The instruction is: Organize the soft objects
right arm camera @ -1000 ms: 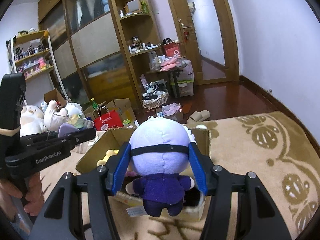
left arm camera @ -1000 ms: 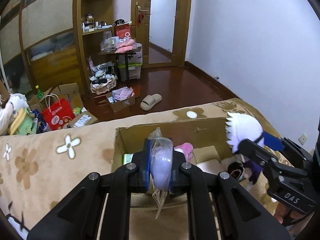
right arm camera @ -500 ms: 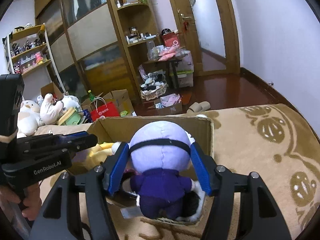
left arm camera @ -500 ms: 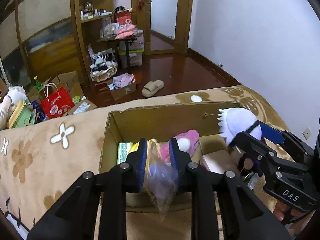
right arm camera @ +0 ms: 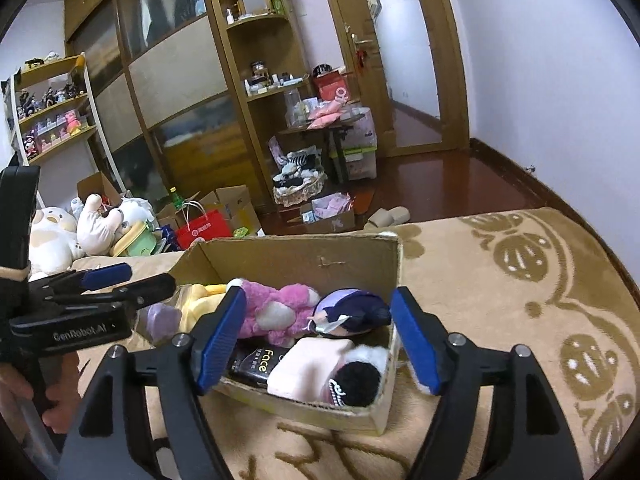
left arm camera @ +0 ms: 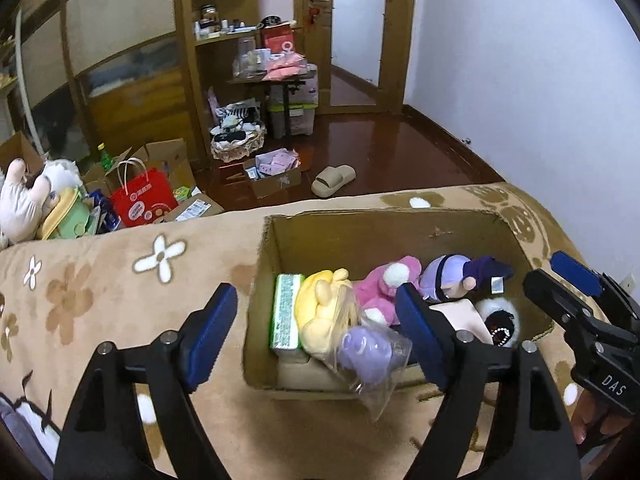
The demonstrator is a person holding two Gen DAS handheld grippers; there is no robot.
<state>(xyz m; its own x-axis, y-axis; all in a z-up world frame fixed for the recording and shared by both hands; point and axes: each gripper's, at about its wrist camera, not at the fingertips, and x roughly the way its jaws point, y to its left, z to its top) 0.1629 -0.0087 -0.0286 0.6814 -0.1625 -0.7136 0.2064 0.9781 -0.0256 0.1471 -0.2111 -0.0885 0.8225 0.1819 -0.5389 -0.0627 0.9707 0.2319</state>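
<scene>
An open cardboard box sits on a tan patterned blanket. In it lie a purple toy in a clear bag, a yellow plush, a pink plush, and a purple-haired doll on its side. My left gripper is open and empty above the box's near edge. My right gripper is open and empty over the box's near right corner; it also shows in the left wrist view.
The box also holds a green packet, a pale pink pad, a black-and-white fluffy item and a black pouch. Beyond the bed are a red bag, plush toys, cartons, shelves and a slipper.
Both grippers have opened. The bagged purple toy dropped from the left gripper into the box. The purple doll dropped from the right gripper and lies on its side in the box.
</scene>
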